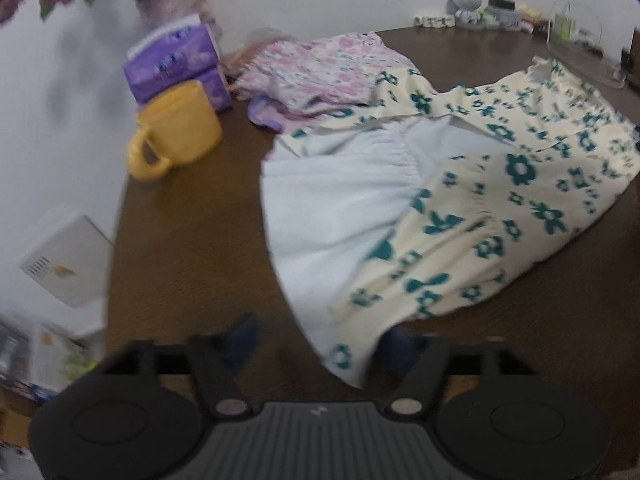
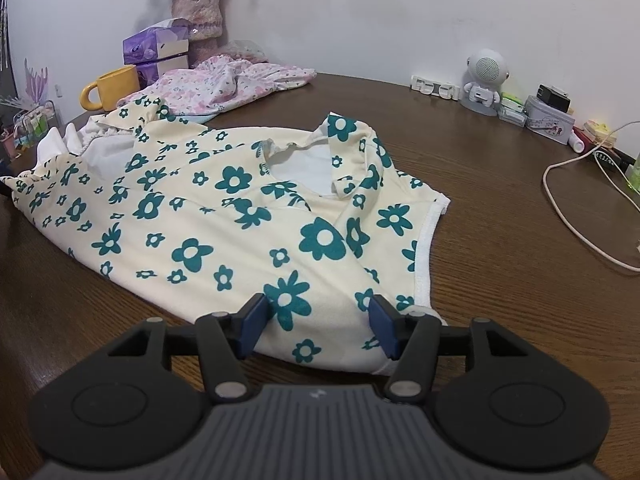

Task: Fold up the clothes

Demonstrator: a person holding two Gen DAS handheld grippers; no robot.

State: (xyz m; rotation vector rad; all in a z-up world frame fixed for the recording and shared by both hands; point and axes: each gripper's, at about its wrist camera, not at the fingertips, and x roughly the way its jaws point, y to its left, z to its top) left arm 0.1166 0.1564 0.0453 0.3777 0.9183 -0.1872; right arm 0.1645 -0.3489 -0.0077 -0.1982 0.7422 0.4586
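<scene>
A cream dress with teal flowers [image 1: 500, 208] lies on the dark wooden table [image 1: 192, 248], its white lining [image 1: 340, 208] turned up at the skirt end. It also shows in the right wrist view [image 2: 224, 216], neckline upward. My left gripper [image 1: 320, 344] is open, its jaws either side of the skirt hem corner. My right gripper [image 2: 318, 324] is open, its blue pads [image 2: 256, 320] either side of the dress's near shoulder edge. A pink floral garment [image 1: 320, 68] lies crumpled behind the dress and shows in the right wrist view [image 2: 224, 84] too.
A yellow mug [image 1: 176, 132], purple tissue packs [image 1: 176, 64] and a flower vase [image 2: 196, 12] stand at the table's far corner. A small white robot figure [image 2: 484, 80], boxes [image 2: 548, 118] and a white cable [image 2: 580, 216] lie along the wall side.
</scene>
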